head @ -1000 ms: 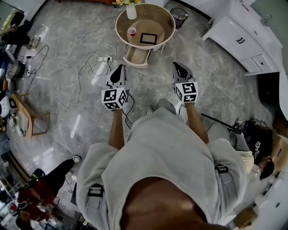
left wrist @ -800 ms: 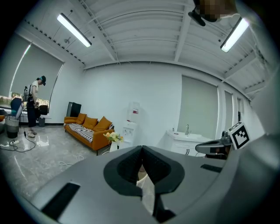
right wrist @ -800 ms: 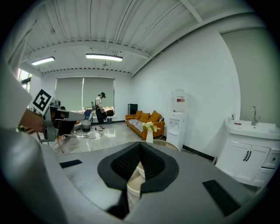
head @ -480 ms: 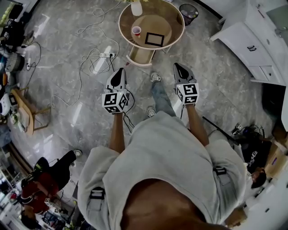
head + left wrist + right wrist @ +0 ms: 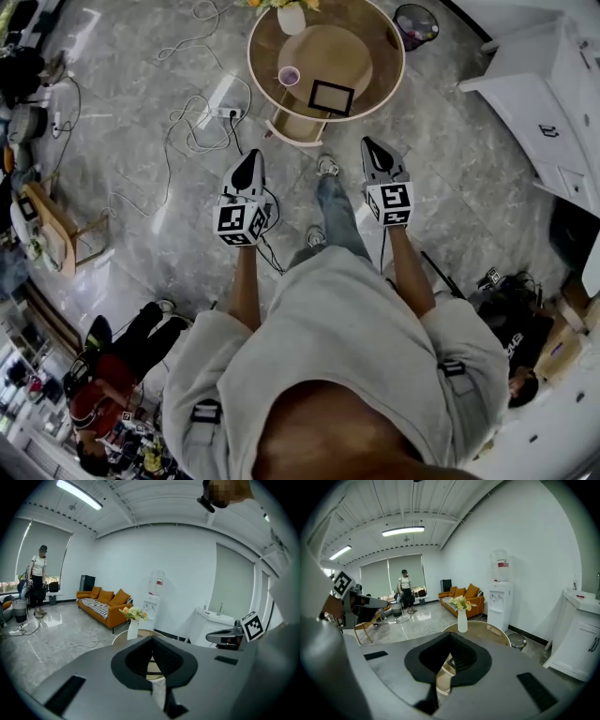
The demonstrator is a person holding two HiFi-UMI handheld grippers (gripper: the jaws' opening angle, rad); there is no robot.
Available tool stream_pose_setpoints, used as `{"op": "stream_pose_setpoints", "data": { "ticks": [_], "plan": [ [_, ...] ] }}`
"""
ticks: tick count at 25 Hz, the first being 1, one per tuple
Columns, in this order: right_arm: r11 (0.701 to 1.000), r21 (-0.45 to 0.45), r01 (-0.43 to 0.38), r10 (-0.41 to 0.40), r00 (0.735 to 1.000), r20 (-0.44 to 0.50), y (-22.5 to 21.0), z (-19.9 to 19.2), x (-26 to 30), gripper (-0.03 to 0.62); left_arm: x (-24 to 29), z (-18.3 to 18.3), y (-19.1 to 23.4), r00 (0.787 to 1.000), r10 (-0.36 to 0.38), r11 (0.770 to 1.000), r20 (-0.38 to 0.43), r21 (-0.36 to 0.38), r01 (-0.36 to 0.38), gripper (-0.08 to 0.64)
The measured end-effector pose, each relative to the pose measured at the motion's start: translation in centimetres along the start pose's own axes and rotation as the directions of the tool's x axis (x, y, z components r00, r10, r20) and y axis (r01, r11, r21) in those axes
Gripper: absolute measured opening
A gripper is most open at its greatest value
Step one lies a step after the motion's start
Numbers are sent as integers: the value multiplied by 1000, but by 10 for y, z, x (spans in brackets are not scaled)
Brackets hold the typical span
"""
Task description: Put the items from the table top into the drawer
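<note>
A round glass-topped table (image 5: 384, 70) stands ahead, with a pink cup (image 5: 289, 76), a black-framed square item (image 5: 332, 97) and a white vase of flowers (image 5: 292, 17) on top. Its drawer (image 5: 296, 130) hangs open under the near edge. My left gripper (image 5: 249, 159) and right gripper (image 5: 373, 147) are held side by side over the floor, short of the table. Both are shut with nothing in them. The vase (image 5: 133, 628) shows past my left gripper (image 5: 152, 639), and the vase (image 5: 462, 619) and table (image 5: 490, 631) show beyond my right gripper (image 5: 451, 637).
Cables and a power strip (image 5: 221, 97) lie on the floor left of the table. A black bin (image 5: 415, 21) sits behind it and a white cabinet (image 5: 553, 103) to the right. An orange sofa (image 5: 101, 601), a water dispenser (image 5: 500, 597) and a standing person (image 5: 404, 590) are further off.
The table has drawn nearer and shifted right in the head view as I walk toward it. Both grippers have travelled forward together and stayed shut.
</note>
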State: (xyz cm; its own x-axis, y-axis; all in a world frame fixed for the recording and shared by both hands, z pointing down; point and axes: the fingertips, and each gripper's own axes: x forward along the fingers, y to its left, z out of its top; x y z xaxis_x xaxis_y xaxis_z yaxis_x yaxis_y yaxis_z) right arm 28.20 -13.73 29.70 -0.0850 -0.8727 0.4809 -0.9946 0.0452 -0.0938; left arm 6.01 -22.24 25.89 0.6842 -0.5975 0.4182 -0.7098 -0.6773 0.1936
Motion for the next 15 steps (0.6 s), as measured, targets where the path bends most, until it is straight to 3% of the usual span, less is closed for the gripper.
{"op": "stream_pose_setpoints", "data": {
  "ticks": [6, 15],
  "plan": [
    [999, -9, -43, 42, 997, -66, -28, -9, 69, 23, 63, -10, 27, 998, 37, 999, -57, -8, -38, 15],
    [997, -6, -79, 78, 993, -83, -43, -28, 135, 23, 105, -48, 55, 991, 72, 996, -110, -38, -77, 15]
  ]
}}
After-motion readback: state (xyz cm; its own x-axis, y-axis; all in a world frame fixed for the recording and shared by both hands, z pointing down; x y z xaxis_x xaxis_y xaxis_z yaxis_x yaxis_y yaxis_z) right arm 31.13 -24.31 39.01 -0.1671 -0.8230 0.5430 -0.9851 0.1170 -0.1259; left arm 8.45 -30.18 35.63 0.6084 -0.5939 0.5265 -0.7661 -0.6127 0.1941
